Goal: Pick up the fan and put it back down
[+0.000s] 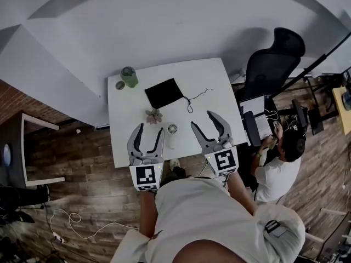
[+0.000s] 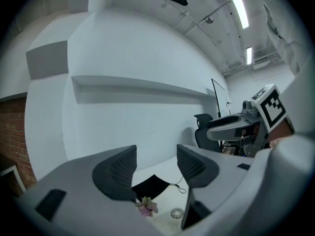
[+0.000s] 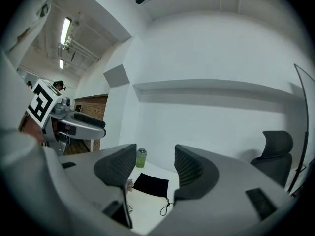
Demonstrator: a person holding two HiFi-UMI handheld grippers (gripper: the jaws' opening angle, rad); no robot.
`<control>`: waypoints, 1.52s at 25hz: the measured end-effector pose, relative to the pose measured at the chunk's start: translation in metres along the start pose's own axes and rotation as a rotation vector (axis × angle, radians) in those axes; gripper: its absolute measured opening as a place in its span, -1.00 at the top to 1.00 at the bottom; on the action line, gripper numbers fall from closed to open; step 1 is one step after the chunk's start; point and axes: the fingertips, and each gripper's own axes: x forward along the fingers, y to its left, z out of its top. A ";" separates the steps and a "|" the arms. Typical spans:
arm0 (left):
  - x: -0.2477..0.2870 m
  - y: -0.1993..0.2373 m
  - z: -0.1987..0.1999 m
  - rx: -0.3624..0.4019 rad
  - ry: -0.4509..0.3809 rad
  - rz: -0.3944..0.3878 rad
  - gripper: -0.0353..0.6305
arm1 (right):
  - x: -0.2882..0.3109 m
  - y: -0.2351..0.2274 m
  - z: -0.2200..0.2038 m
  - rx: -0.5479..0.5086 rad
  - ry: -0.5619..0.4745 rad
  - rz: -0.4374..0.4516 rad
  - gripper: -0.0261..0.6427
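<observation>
No words, brands or numbers can be read. Only black-and-white square code patterns show, on the marker cube (image 1: pixel 146 177) behind the claw of the left gripper (image 1: pixel 150 129) and likewise behind the right gripper (image 1: pixel 202 119).

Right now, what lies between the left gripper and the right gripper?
The small round white fan, on the white table; the head view shows it.

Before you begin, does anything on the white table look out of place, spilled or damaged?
Nothing stands out: no spill, no damage. The fan lies flat, and the black pouch's cord trails loose across the table.
</observation>
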 end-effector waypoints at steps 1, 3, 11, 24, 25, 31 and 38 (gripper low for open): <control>0.003 0.005 0.000 -0.002 -0.001 -0.004 0.14 | 0.005 0.001 0.001 -0.001 0.003 -0.004 0.19; 0.010 0.015 -0.002 -0.004 -0.001 -0.013 0.14 | 0.016 0.002 0.006 -0.006 -0.003 -0.010 0.19; 0.038 0.046 -0.013 -0.001 0.006 -0.059 0.14 | 0.050 0.009 0.008 -0.028 0.019 -0.039 0.19; 0.053 0.046 -0.056 -0.036 0.093 -0.122 0.15 | 0.070 0.021 -0.027 -0.016 0.125 -0.006 0.20; 0.054 0.044 -0.060 -0.039 0.103 -0.125 0.15 | 0.070 0.021 -0.030 -0.012 0.129 -0.001 0.20; 0.067 0.028 -0.082 -0.051 0.158 -0.133 0.16 | 0.074 0.016 -0.052 0.002 0.160 0.043 0.21; 0.076 0.007 -0.108 -0.073 0.228 -0.143 0.16 | 0.077 0.012 -0.081 0.015 0.210 0.105 0.22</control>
